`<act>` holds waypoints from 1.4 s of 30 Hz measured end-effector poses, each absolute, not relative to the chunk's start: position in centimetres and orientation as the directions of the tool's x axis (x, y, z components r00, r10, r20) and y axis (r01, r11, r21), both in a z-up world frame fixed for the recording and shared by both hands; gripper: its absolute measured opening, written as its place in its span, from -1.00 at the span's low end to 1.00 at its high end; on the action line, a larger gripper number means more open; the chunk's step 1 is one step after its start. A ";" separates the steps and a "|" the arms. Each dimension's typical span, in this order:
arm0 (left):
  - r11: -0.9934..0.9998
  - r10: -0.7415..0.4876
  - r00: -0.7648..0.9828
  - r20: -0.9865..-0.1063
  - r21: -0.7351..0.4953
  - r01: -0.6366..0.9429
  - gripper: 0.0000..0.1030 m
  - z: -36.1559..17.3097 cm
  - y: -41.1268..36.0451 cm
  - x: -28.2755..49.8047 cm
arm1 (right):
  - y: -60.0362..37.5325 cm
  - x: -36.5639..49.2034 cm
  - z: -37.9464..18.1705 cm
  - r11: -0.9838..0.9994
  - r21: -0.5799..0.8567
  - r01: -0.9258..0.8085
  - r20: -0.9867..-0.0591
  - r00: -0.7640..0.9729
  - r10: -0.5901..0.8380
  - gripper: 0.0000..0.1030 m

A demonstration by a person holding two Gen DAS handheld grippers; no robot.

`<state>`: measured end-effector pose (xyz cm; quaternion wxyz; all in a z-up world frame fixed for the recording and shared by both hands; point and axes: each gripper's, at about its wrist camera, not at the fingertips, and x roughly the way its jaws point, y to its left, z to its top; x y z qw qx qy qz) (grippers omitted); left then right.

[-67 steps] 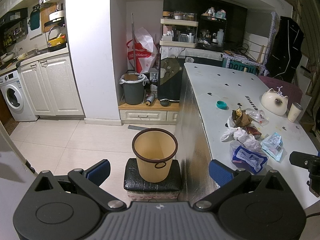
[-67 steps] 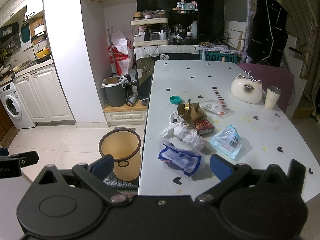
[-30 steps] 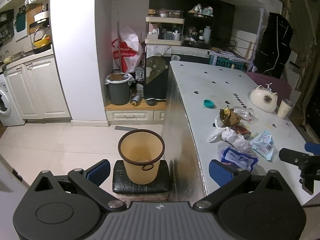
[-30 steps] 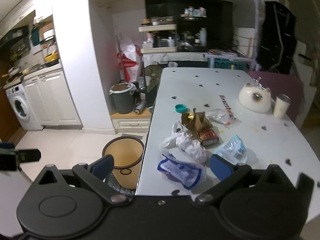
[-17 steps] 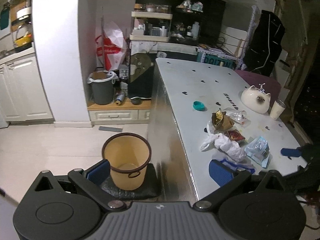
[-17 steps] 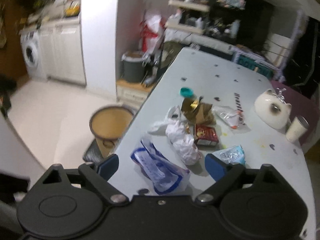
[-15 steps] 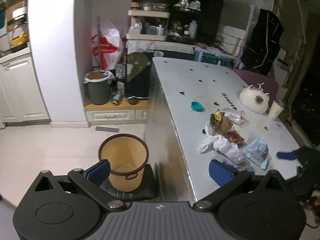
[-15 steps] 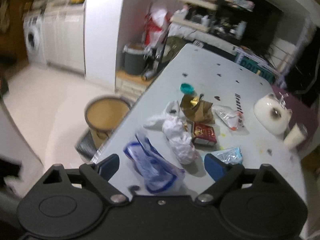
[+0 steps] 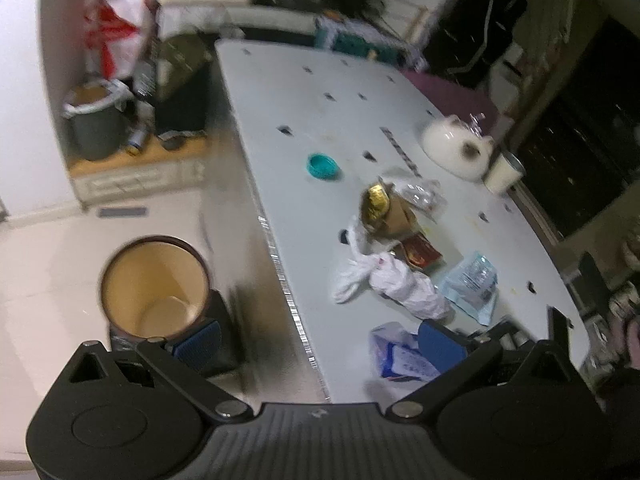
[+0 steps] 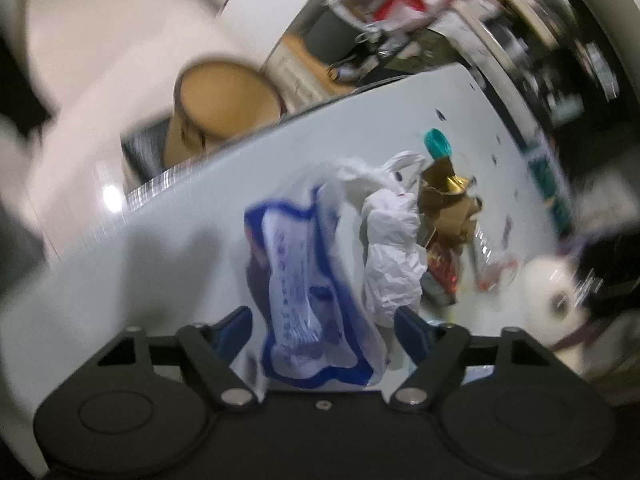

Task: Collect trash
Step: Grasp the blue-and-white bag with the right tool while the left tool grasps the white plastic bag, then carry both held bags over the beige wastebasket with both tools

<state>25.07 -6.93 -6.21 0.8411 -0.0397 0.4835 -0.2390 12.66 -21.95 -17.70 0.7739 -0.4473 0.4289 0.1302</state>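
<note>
Trash lies in a heap on the white table: a blue-and-white plastic bag, a crumpled white bag, a brown paper bag, a red packet and a light blue pouch. My right gripper is open, low over the table, with the blue-and-white bag between its fingers. My left gripper is open and empty, above the table edge. The tan bin stands on a dark stool left of the table. The blue-and-white bag also shows in the left wrist view.
A teal lid, a white cat-shaped pot and a paper cup stand further back on the table. A grey bin and shelves stand against the far wall. Pale tiled floor lies left of the table.
My right gripper has dropped and swung in close over the blue-and-white bag, which now lies between its fingers. My left gripper has tilted down and to the right, toward the table edge.
</note>
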 end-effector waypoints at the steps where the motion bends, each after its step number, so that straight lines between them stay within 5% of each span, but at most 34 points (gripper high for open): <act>1: 0.874 -0.455 0.393 -0.799 -0.316 0.369 1.00 -6.6 -7.4 26.0 | -21.9 12.7 -18.0 0.567 -0.583 -0.581 -0.780 0.595 -0.192 0.20; 10: 0.783 -0.595 0.171 -0.785 -0.519 0.343 0.99 -10.7 -13.3 31.5 | -24.0 13.8 -15.9 0.808 -0.417 -0.417 -0.846 0.502 -0.178 -0.60; 13: 0.764 -0.627 0.102 -0.772 -0.584 0.272 0.93 -12.4 -15.3 32.6 | -25.2 13.6 -15.3 0.873 -0.342 -0.347 -0.874 0.459 -0.159 -0.71; 23: 0.795 -0.594 0.033 -0.804 -0.593 -0.129 0.79 -19.0 -20.6 33.8 | -29.9 12.4 -13.3 0.989 -0.127 0.072 -0.916 0.375 -0.144 -0.79; 34: 0.879 -0.416 0.197 -0.888 -0.448 -0.161 0.42 -20.5 -23.2 34.2 | -34.1 11.3 -11.6 0.883 0.002 0.469 -0.905 0.376 -0.197 -0.80; 37: 0.896 -0.403 0.207 -0.892 -0.430 -0.108 0.17 -20.5 -23.4 35.1 | -34.7 11.2 -11.5 0.853 0.026 0.521 -0.902 0.379 -0.204 -0.80; 42: 0.915 -0.403 0.165 -0.900 -0.401 0.047 0.05 -20.6 -23.8 35.6 | -35.4 11.9 -11.1 0.818 0.057 0.572 -0.896 0.392 -0.211 -0.80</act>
